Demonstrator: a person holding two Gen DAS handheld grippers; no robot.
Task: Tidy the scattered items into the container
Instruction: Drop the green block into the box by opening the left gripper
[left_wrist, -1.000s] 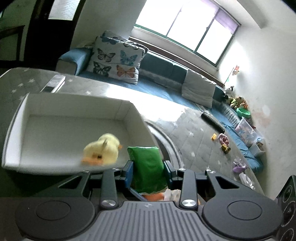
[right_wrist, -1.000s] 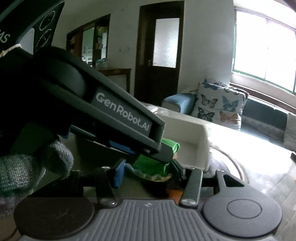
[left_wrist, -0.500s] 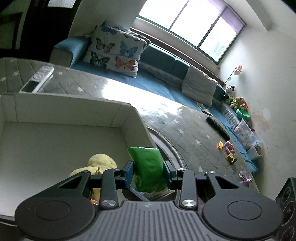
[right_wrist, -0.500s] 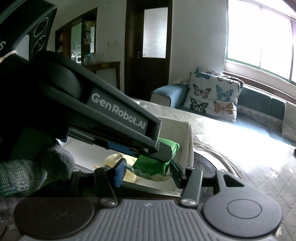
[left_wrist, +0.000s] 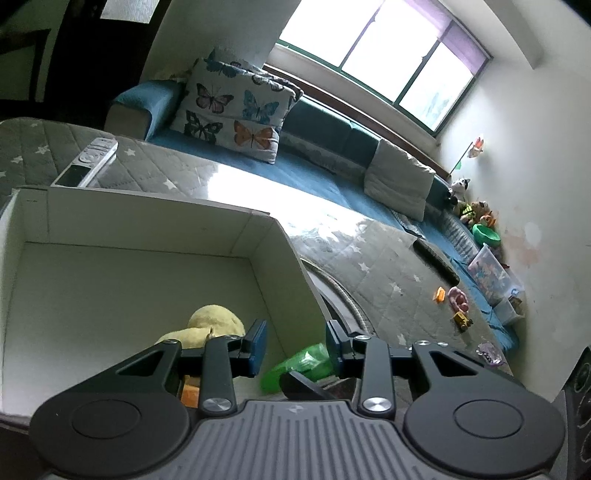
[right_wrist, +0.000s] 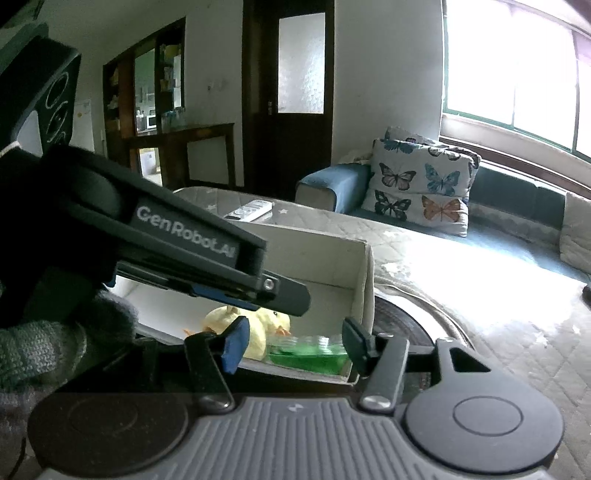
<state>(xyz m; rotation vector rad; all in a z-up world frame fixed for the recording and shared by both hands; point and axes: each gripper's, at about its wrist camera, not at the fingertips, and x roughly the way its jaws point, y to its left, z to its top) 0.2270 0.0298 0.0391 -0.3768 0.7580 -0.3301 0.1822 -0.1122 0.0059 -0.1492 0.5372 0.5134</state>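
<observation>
Since the left tongs (left_wrist: 295, 345) released it half a second ago, the green packet (left_wrist: 295, 365) lies in the white box (left_wrist: 147, 229) just below their wide jaws, beside the yellow duck (left_wrist: 210, 325). Right tongs (right_wrist: 295, 343) also wide, empty. One more item tidied.

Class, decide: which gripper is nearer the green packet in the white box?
Hard to separate; probably the left gripper, open directly above the green packet. The right gripper, also open, faces the packet from the box's near edge.

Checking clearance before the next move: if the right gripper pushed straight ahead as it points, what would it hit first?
Probably the green packet lying in the white box, directly ahead of the right gripper; depth is unclear.
</observation>
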